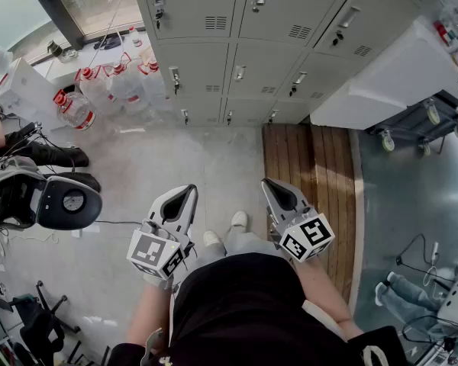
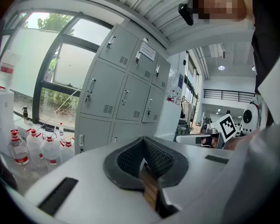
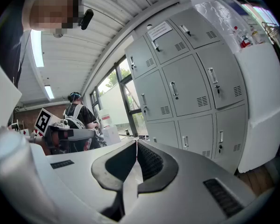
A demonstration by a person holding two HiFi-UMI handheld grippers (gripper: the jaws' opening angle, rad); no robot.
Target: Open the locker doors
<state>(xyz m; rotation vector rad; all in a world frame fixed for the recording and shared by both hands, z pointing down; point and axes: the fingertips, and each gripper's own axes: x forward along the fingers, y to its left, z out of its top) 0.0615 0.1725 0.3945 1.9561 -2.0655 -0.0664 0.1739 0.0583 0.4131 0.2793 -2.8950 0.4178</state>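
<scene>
A bank of grey lockers [image 1: 267,44] stands ahead, every door closed, each with a small handle and vent slots. The same lockers [image 2: 126,92] fill the left gripper view, and the lockers [image 3: 191,87] rise at the right of the right gripper view. My left gripper [image 1: 189,191] is held low in front of the person, shut, with nothing between its jaws. My right gripper [image 1: 267,183] is beside it, also shut and empty. Both are well short of the lockers.
Several clear water jugs with red caps [image 1: 107,90] stand on the floor left of the lockers. A white cart on castors [image 1: 389,82] sits at the right. A wooden floor strip [image 1: 305,174] runs ahead. A black and white machine [image 1: 38,197] lies at left. Another person [image 3: 79,120] stands behind.
</scene>
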